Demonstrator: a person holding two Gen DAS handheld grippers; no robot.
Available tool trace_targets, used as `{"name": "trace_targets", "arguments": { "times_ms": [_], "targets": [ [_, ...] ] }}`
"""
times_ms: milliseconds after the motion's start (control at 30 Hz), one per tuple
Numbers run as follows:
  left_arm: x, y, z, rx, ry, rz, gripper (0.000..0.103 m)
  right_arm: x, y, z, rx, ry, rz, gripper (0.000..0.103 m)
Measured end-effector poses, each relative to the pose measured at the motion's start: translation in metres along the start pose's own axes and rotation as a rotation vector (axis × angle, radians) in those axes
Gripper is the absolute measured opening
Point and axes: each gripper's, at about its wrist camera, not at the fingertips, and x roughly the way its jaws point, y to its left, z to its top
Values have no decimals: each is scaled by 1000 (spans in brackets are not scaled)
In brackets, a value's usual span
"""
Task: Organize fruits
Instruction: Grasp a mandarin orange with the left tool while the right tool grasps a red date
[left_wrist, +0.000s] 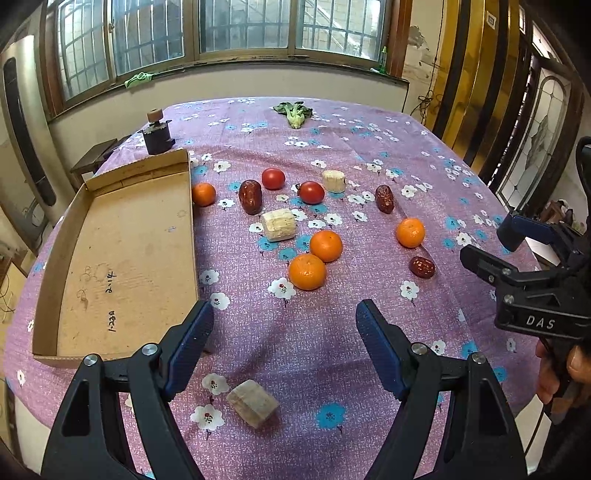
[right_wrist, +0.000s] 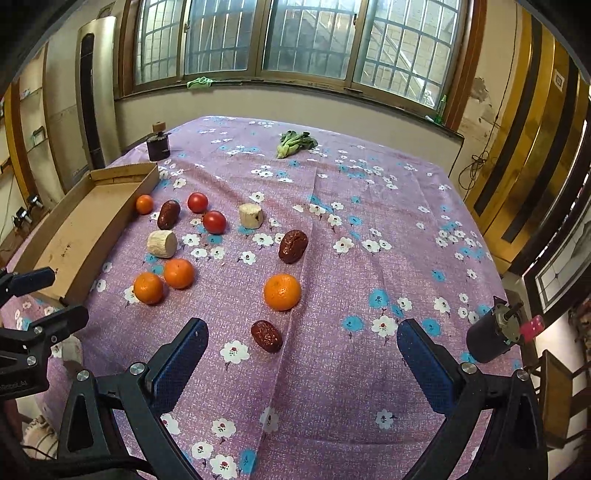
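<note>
Nothing sits in my cardboard tray (left_wrist: 122, 236) yet, seemingly; both grippers (left_wrist: 284, 325) (right_wrist: 303, 347) gape empty, scattered fruit untouched.

Cardboard tray (left_wrist: 122, 240) left on table (left_wrist: 332, 332); fruits (left_wrist: 307, 271) scattered right (greens (left_wrist: 293, 110) far behind).

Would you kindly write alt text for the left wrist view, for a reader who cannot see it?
The open left tool hovers above a purple floral tablecloth strewn with oranges, tomatoes, red dates and pale cut chunks. An empty cardboard tray lies to the left; the right tool enters at the right edge.
</note>
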Motion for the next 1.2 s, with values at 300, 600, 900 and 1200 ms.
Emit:
{"name": "trace_targets", "arguments": {
  "times_ms": [300, 600, 900, 1200],
  "targets": [
    [3, 1, 1, 10, 0, 35, 79, 2, -1, 1, -11, 5, 20, 103],
    [9, 1, 3, 12, 14, 29, 79, 2, -2, 0, -14, 1, 59, 103],
    [30, -9, 14, 54, 23, 11, 79, 19, 6, -9, -59, 45, 256, 73],
    [73, -16, 28, 88, 63, 3, 76, 60, 7, -11, -48, 120, 324, 43]
  ]
}}
